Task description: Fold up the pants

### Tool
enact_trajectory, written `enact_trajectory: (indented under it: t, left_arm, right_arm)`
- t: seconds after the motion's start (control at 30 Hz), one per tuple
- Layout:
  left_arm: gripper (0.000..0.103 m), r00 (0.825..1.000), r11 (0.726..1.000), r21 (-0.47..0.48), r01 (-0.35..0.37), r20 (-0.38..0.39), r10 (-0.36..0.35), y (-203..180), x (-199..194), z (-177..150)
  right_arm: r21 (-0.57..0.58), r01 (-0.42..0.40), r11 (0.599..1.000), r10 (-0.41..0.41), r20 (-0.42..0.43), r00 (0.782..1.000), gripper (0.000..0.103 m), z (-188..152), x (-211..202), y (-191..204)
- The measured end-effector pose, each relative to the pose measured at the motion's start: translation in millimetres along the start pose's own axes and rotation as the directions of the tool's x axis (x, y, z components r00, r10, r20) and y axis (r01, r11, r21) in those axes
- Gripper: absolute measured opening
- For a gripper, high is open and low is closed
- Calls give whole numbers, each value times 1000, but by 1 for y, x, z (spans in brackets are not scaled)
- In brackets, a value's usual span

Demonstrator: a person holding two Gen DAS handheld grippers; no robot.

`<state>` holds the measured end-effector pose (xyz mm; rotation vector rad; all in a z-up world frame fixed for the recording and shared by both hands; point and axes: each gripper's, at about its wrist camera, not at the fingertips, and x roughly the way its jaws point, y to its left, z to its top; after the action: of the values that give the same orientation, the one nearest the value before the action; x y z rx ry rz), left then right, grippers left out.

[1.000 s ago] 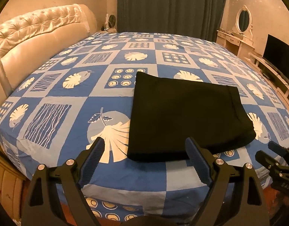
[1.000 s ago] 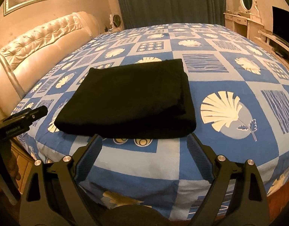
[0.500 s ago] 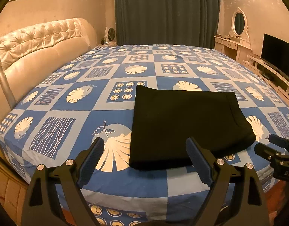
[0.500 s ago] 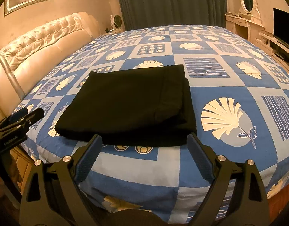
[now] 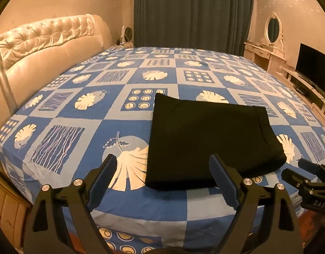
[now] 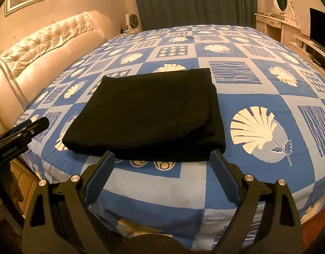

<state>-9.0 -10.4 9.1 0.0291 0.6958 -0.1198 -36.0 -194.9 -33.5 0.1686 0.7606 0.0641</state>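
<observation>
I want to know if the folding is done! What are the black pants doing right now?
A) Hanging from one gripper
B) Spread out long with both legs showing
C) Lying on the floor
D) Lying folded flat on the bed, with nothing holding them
D: the black pants lie in a neat folded rectangle on the bed, and both the left gripper and the right gripper are open and empty.

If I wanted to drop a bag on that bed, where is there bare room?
Nearly anywhere: the sheet is bare between the folded pants and the headboard, and beyond them toward the curtain. Only the near edge is crowded.
</observation>
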Motion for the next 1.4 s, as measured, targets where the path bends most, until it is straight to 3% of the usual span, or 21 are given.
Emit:
enact_trajectory:
  t: [0.2,0.67,0.8,0.93,1.13,1.23,1.4]
  left_arm:
    - [87,1000,1000,11,-16,-19,16,-2,2,-1]
    - [90,997,998,-6,68,30,-67,-4,-10,2]
    - [90,999,999,-54,-2,35,4,-5,-12,-1]
    - [90,998,999,-35,-2,-63,0,-9,-5,-2]
    - [90,998,997,72,19,-55,-15,-19,-8,-3]
    - [90,999,999,37,-2,-37,3,-17,-8,-4]
    - [90,997,1000,21,5,-71,-3,-14,-2,-4]
  right_arm:
    - [6,1,1000,-1,-4,1000,91,-2,2,-2]
    - [17,0,1000,0,2,1000,91,1,-1,-9]
    - [20,-4,1000,4,-4,1000,91,1,-1,-11]
    - [21,-5,1000,5,-7,1000,91,-1,0,-11]
    - [33,-14,999,15,-20,1000,91,-5,3,-11]
    - [35,-10,999,11,-17,1000,91,-5,1,-13]
    - [52,-6,999,7,-13,1000,91,-5,-1,-21]
